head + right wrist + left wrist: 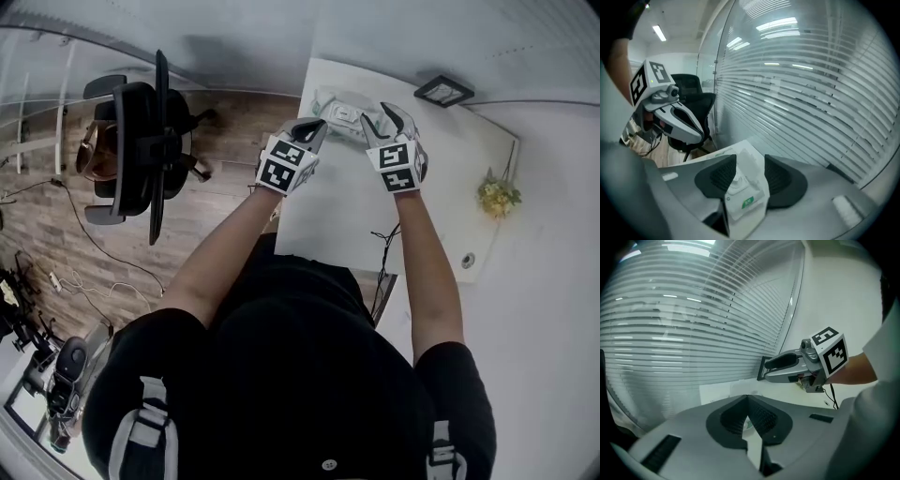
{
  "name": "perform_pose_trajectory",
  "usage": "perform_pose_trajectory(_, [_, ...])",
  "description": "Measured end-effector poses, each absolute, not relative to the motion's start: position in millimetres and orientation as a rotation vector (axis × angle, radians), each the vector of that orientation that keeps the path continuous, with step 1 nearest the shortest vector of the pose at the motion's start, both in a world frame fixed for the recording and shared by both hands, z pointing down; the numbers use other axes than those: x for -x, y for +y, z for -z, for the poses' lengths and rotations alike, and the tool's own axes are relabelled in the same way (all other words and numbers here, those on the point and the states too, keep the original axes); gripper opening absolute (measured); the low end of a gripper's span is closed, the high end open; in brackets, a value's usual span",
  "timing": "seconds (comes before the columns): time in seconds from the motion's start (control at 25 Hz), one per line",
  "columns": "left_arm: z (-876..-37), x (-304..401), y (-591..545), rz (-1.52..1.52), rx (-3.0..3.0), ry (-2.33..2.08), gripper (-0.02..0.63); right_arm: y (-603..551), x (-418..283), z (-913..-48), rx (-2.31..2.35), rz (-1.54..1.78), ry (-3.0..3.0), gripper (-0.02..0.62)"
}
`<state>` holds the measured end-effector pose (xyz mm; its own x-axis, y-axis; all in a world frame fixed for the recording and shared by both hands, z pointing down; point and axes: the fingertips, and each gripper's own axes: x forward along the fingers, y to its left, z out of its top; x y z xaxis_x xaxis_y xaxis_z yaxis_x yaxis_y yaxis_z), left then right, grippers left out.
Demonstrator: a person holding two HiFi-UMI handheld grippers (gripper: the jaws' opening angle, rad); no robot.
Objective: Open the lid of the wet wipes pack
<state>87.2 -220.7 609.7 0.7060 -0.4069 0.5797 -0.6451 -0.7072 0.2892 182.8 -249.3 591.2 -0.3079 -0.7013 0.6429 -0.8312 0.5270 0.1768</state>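
The white wet wipes pack (342,112) lies at the far edge of the white table (328,216), between my two grippers. In the right gripper view the pack (743,190) shows in the gap between the jaws, lid shut, with a small green label near its close end. My right gripper (745,161) is open and hangs above the pack (376,112); no pad presses on it. My left gripper (747,399) has its tips together, shut, with nothing seen between them. It hovers at the pack's left end (317,125).
A black picture frame (443,91) leans at the table's back right, against the blinds. Yellow flowers (497,195) stand at the right edge. A thin cable (384,246) crosses the near side of the table. A black office chair (141,141) stands on the wood floor to the left.
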Motion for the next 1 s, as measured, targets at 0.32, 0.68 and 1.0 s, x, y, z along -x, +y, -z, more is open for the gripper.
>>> perform_pose_trajectory(0.32, [-531,-81,-209,-0.495,-2.596,-0.793,0.0,-219,-170,-508,-1.432,-0.294,-2.251,0.18])
perform_pose_trajectory(0.68, [-442,-74,-189,-0.308,-2.753,-0.739,0.0,-177,-153,-436,-1.501,-0.289,-2.455,0.138])
perform_pose_trajectory(1.0, [-391,-80,-170,-0.191,-2.872,-0.676,0.0,-144,-154,-389,-1.563,-0.209,-2.564,0.07])
